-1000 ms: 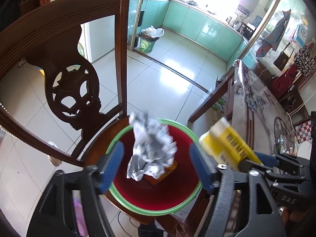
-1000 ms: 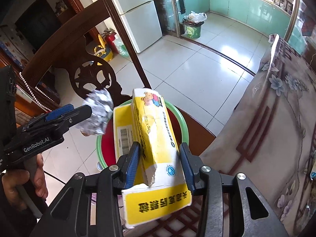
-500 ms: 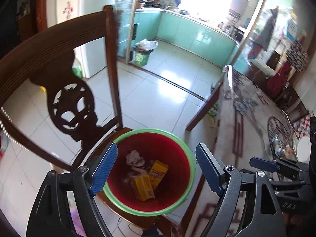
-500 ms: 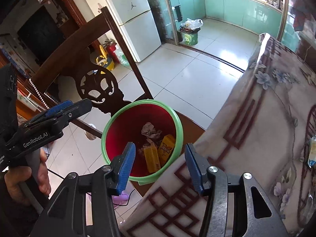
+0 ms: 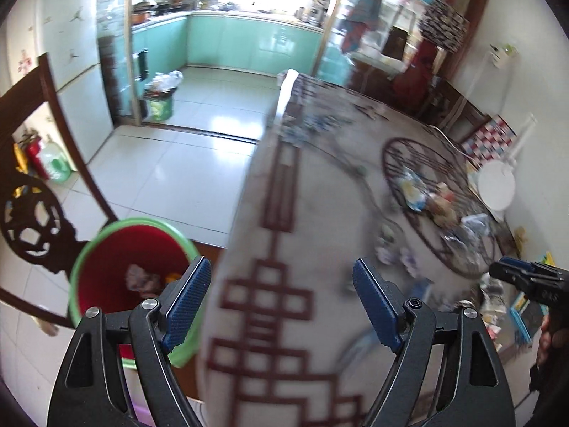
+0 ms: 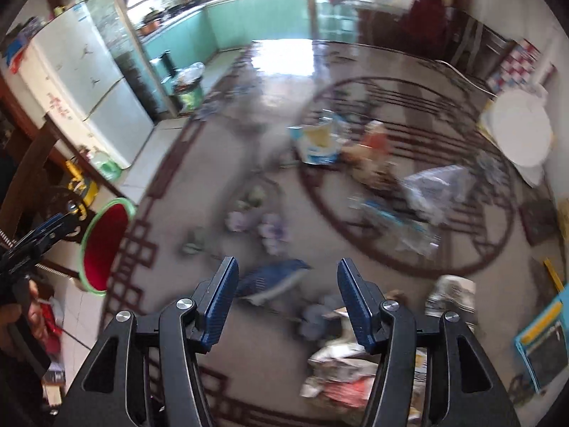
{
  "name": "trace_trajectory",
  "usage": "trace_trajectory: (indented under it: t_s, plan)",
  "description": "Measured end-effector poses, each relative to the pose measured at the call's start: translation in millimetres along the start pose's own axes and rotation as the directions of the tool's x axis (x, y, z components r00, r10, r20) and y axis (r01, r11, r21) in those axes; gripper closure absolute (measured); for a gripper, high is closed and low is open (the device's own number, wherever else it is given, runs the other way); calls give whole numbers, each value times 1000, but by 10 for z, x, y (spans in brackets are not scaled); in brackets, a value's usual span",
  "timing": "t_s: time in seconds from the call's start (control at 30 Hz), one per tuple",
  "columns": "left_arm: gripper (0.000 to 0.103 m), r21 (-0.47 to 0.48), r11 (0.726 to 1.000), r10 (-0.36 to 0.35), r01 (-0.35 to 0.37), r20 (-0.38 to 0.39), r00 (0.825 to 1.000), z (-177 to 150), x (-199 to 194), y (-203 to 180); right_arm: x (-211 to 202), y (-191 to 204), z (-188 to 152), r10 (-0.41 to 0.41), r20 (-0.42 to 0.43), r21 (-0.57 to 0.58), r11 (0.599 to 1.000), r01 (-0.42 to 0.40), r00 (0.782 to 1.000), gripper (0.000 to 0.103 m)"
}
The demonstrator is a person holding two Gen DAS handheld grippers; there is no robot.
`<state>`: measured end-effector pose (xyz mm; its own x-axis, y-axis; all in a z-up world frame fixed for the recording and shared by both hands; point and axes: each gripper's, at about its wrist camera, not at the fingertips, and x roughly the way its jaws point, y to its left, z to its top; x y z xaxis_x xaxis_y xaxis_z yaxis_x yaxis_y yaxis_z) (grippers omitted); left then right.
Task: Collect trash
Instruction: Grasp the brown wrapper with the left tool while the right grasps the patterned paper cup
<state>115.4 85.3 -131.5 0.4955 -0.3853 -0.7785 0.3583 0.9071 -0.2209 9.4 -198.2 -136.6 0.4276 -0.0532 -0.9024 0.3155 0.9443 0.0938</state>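
**Both tongs empty, back over the littered table**

Left gripper (image 5: 281,302) spread wide, nothing between the blue pads, only blurred tablecloth (image 5: 270,320) beneath. Right gripper (image 6: 284,306) parted too, having just been opening, and likewise empty; a dark blue wrapper (image 6: 270,277) just ahead of the gap, slightly toward the left pad.

Red bin (image 5: 121,270) with its green rim down and to the left of the left gripper, partly behind the left finger (image 5: 185,302); crumpled paper and a yellow scrap visible inside. Seen from the right gripper, same bin far off to the left, beyond the table edge, beside a carved wooden chair.

Remaining trash spread ahead and to the right of the right gripper: a crumpled paper wad (image 6: 451,295) near the right finger, a heap of torn packaging (image 6: 341,373) low between and under the fingers, clear plastic bag (image 6: 437,185) and a blue-and-white pack (image 6: 316,142) farther ahead in the tablecloth's round pattern. Details smeared by motion blur; exact kinds hard to tell.

Probably all light and soft. Wrappers and the bag likely slippery and limp, best pinched at a bunched fold, not a flat edge. Paper wad likely springy and easy, taken across its middle. Flat packaging likely harder to lift off the cloth; a raised corner the safer hold, without snagging the cloth.
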Motion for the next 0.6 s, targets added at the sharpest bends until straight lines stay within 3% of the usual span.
trace_trajectory:
  t_s: [0.13, 0.23, 0.4, 0.47, 0.5, 0.53, 0.6]
  plan:
    - [18, 77, 991, -107, 111, -56, 993, -120, 128, -637, 0, -906, -210, -129, -57, 118, 984, 135, 990, 45]
    - [18, 151, 970, -176, 193, -118, 977, -232, 274, -1142, 152, -1414, -385, -138, -126, 189, 969, 161, 982, 45]
    - [16, 242, 929, -223, 279, -234, 946, -368, 576, -1877, 458, -1836, -551, -23, -177, 256, 964, 69, 984, 45]
    - [16, 266, 916, -231, 301, -264, 936, -411, 670, -2114, 531, -1913, -573, 54, -159, 276, 961, -8, 986, 46]
    - [16, 280, 908, -232, 310, -279, 932, -438, 713, -2232, 557, -1944, -591, 81, -152, 280, 959, -36, 985, 53]
    - [16, 291, 902, -233, 319, -294, 927, -458, 755, -2324, 581, -1984, -593, 102, -147, 281, 958, -58, 984, 70]
    - [16, 308, 896, -219, 320, -319, 922, -484, 826, -2467, 544, -2013, -627, 119, -132, 271, 959, -79, 984, 70]
